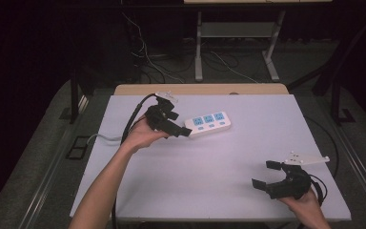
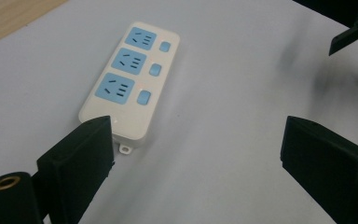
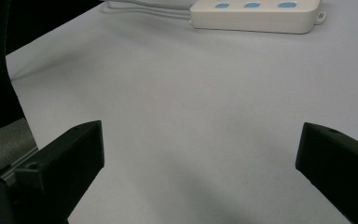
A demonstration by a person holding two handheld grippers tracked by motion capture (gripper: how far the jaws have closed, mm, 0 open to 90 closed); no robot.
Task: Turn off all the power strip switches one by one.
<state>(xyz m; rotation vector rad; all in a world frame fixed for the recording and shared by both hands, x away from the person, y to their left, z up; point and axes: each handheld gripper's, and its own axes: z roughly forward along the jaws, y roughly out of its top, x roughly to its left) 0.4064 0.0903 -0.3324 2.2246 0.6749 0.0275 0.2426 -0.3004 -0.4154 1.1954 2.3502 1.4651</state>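
The right gripper (image 1: 269, 173), jaws spread and empty, is held near the table's (image 1: 248, 143) front edge. The left gripper (image 1: 178, 125), likewise spread, is held beside the power strip (image 1: 208, 123), judged rigid, light and smooth-cased; its narrow sides would best be gripped.

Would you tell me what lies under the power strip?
The power strip lies flat on the white table. Whatever is beneath its body is covered. The left gripper is open at its near end.

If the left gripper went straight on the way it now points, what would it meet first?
Most likely the white power strip: the open left gripper points at its near end, though depth there is unclear.
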